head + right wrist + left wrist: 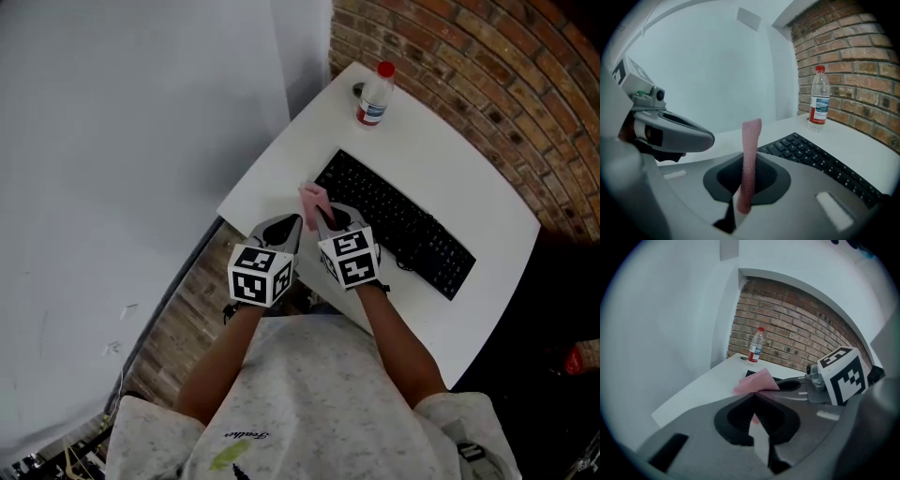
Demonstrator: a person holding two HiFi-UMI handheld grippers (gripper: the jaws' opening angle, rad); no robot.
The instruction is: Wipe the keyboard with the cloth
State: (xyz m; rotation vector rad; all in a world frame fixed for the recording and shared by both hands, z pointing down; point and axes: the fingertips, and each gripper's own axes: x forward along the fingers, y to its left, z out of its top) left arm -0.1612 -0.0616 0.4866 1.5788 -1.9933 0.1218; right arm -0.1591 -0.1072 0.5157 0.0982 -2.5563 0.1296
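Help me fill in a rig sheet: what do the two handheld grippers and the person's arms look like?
Both the left gripper and right gripper have smooth grey moulded shells with a dark oval recess behind the jaws. Each carries a white cube printed with black square markers. The person wears a pale speckled short-sleeved T-shirt; the forearms are bare.

White table — black keyboard across it, capped water bottle upright near the corner.

Grey left tongs and right tongs bear black-and-white marker cubes; the T-shirt is speckled pale grey.
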